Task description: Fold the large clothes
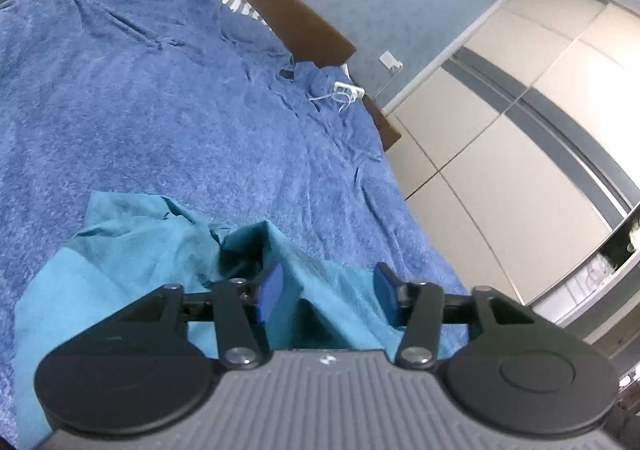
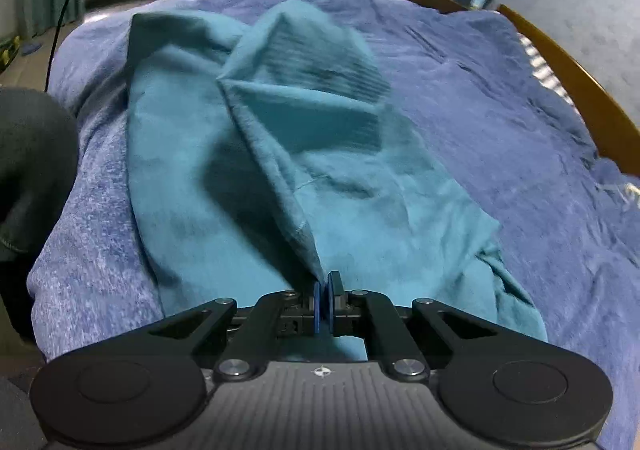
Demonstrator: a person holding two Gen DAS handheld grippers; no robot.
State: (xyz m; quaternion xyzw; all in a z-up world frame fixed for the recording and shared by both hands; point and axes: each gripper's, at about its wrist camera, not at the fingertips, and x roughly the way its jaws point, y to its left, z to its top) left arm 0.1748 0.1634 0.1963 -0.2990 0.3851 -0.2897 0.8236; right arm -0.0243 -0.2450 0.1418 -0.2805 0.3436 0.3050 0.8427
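Teal cotton — a large garment point(image 2: 280, 154) — lies rumpled on a bed covered by a blue fleecy blanket point(image 1: 160, 90), near the bed's foot edge, closest to us. We hold a gripper in each hand. The right gripper point(image 2: 325, 300) has its blue pads pressed together on a pinch of the garment's edge, and from that pinch a taut ridge of cloth runs away from the fingers toward the headboard end, so the garment's long axis lies straight ahead of the right fingers. The left gripper point(image 1: 328, 292) has its pads apart; cloth sits between and beneath them, but they do not press on it. In the left view the garment lies directly under the fingers and spreads to the left, with the bed's side edge and the tiled floor point(image 1: 500, 154) just to the right. We judge the right hand to be leading the fold, the left being free to take a new hold close by.
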